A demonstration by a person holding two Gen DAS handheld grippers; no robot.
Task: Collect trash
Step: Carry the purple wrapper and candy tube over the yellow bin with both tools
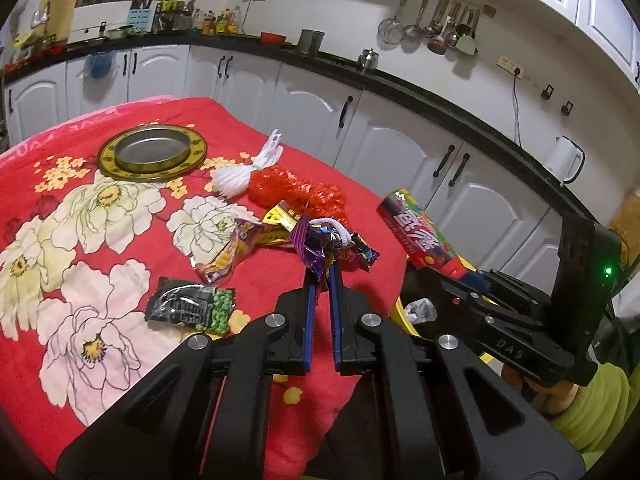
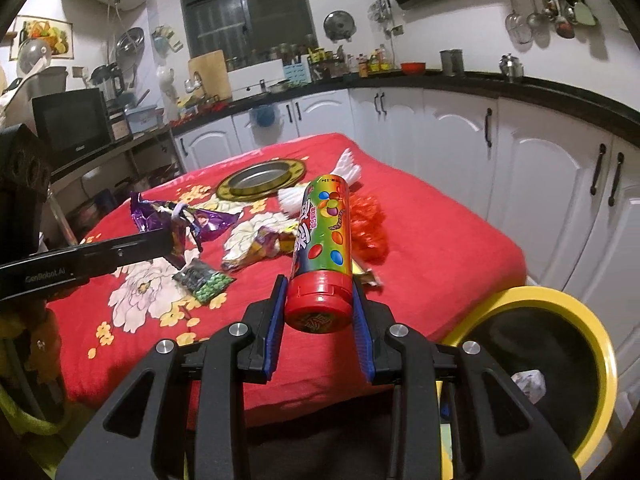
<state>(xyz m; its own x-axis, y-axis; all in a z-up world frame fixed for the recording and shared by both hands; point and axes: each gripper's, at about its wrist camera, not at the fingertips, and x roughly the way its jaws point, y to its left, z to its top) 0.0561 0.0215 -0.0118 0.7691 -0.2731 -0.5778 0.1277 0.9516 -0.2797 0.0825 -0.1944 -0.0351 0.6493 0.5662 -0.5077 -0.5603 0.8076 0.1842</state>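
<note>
Two pieces of trash are held above the red-clothed table (image 1: 120, 240) at once. The left gripper (image 1: 322, 268) is clenched on a crumpled purple wrapper (image 1: 320, 240), pinched thin between the blue pads, with the rest of the foil spilling loose past the tips. The right gripper (image 2: 320, 280) is clamped across the red cap end of a candy tube (image 2: 324, 236), whose body juts forward and upward beyond the pads.

A yellow-rimmed bin (image 2: 592, 320) is seen low to the right of the table edge, lined in black, with a wad of paper already inside. It looks to be where both loads are bound.

Left lying on the cloth are a pea packet (image 1: 192, 304), a yellow-and-purple snack bag (image 1: 240, 248), red crinkled plastic (image 1: 296, 192) and a white pleated paper (image 1: 248, 176), beside a gold-rimmed metal dish (image 1: 152, 152).

For the drop to go well, the tube is best carried fully over the bin's mouth before the pads are eased apart; gripped only at one end, it may swing or tip as it is let go, so a low release should serve better. The wrapper is light and springy and may cling to a pad, so a wide opening over the middle of the bin is advised, one gripper at a time to keep them from knocking together.
</note>
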